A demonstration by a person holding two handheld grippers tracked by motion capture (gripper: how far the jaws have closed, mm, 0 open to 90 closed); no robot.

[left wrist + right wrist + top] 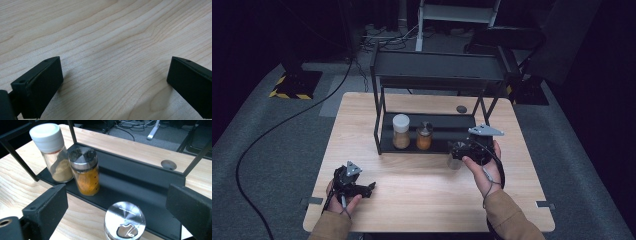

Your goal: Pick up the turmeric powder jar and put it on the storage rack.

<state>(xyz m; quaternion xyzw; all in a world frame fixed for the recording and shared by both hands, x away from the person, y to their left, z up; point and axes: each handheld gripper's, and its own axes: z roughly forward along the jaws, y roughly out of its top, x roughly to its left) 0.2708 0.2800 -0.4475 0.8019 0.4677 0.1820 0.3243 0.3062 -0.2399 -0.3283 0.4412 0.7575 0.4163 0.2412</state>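
- Two claws are in my sight, and both stand spread wide with nothing pinched between them.
- I see my right gripper [117, 207] with its black jaws far apart; the pads touch nothing.
- Between those jaws, low in the right gripper view, stands a jar with a shiny silver lid [124, 222]. I see a gap on both sides of the lid, so it is not gripped.
- From the high view that jar [454, 161] stands on the wooden table [422, 200], just in front of the black rack [437, 70], with my right gripper [458, 150] right at it.
- On the rack's bottom shelf [140, 185] I count two more jars: a white-capped jar [51, 150] of pale powder and, just beside it, a metal-capped jar [85, 171] of orange spice. Both stand upright, beyond the silver-lidded jar and to the left of it in the right gripper view.
- My left gripper [115, 82] is open over bare wood grain, holding nothing; in the high view it [371, 188] sits near the table's front left, well apart from the rack.
- Room: the shelf's right half is bare, and the rack's thin uprights [15, 155] frame it at either end. The table's front middle is open wood.
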